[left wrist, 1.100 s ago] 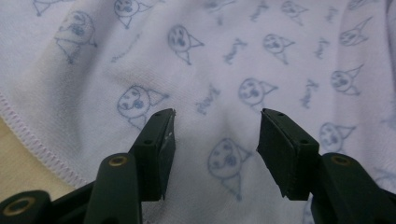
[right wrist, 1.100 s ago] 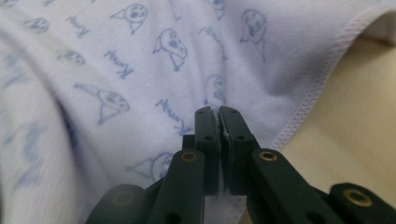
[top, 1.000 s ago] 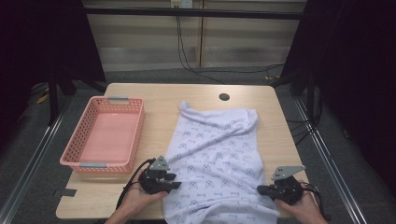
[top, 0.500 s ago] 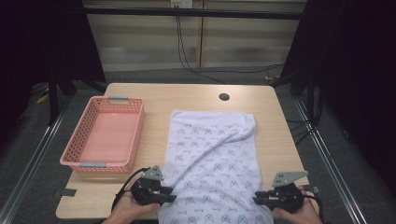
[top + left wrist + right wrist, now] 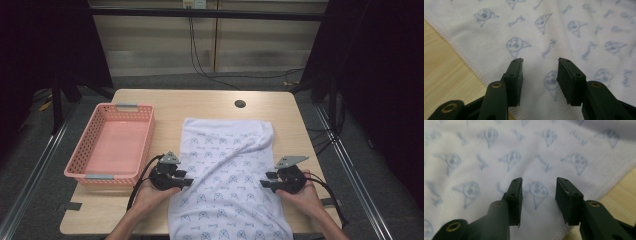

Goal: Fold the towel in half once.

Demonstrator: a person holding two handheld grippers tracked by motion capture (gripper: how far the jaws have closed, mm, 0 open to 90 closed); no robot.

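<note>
cloth (image 5: 227,175): spread flat mid-table (image 5: 210,102), near end over the 6 o'clock edge
left hand-held gripper (image 5: 186,182): at cloth's 9 o'clock edge, jaws just opened, holding nothing
right hand-held gripper (image 5: 264,183): at 3 o'clock edge (likewise parted, empty)
basket (image 5: 90,150): at 9 o'clock

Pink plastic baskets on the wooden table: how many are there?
1. The pink plastic mesh basket sits at the left edge of the wooden table, left of the white printed cloth. Nothing on the table looks big enough to hide another.
</note>
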